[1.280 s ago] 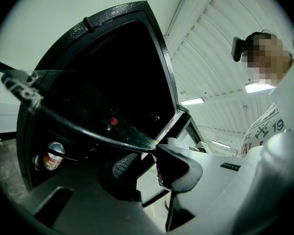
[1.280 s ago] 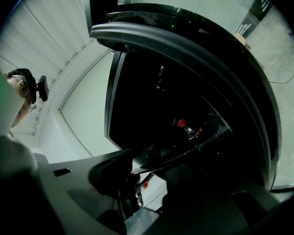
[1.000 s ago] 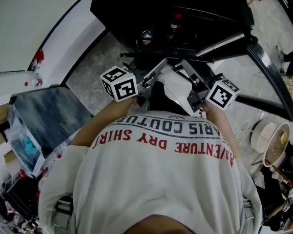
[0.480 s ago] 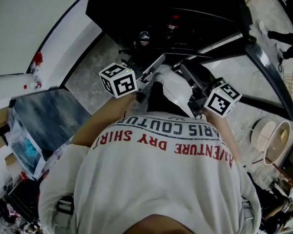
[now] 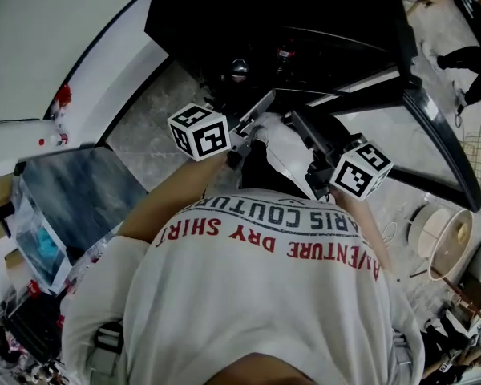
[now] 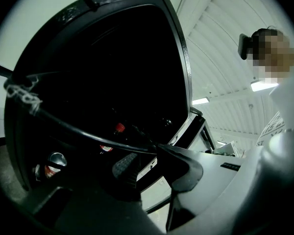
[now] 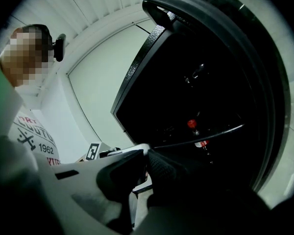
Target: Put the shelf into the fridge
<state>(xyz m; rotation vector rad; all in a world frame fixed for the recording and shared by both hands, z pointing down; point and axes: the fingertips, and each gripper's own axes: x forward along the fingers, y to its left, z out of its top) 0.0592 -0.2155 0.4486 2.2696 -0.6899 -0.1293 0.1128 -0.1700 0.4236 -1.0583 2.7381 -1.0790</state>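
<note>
Black-padded right gripper (image 7: 143,163): its jaws have just been closing and are now pinched nearly together on the shelf (image 7: 210,135) rim, carrying that end.
On my left: the left gripper (image 6: 147,163) stands half-closed on the opposite end, which I judge keeps the shelf level.
Shelf: in the air at the fridge (image 5: 224,14) mouth, not yet in.
Deeper: a red-capped bottle (image 7: 191,124) to clear.
</note>
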